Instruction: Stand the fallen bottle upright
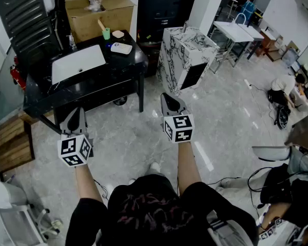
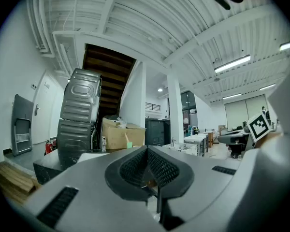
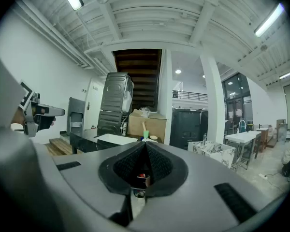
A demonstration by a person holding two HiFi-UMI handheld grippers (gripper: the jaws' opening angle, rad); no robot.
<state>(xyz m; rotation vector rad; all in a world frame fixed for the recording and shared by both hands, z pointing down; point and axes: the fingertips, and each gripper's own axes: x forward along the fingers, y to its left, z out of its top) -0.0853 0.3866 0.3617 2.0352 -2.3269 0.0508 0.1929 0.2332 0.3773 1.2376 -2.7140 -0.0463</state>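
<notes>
A black table (image 1: 120, 65) stands ahead of me, well out of reach. On its right part lies a small white thing with a bluish end (image 1: 121, 48), perhaps the fallen bottle; it is too small to tell. A small clear bottle (image 1: 72, 41) stands upright at the table's back. My left gripper (image 1: 75, 118) and right gripper (image 1: 169, 101) hover over the floor in front of the table, both shut with nothing between the jaws. In the left gripper view the gripper (image 2: 146, 150) points level at the table, and so does the gripper (image 3: 145, 145) in the right gripper view.
A white basin (image 1: 77, 63) and a green cup (image 1: 106, 33) sit on the table. Behind it are a cardboard box (image 1: 98, 12) and dark cases (image 1: 20, 9). A marble cabinet (image 1: 187, 55) stands to the right, wooden steps (image 1: 10, 142) to the left.
</notes>
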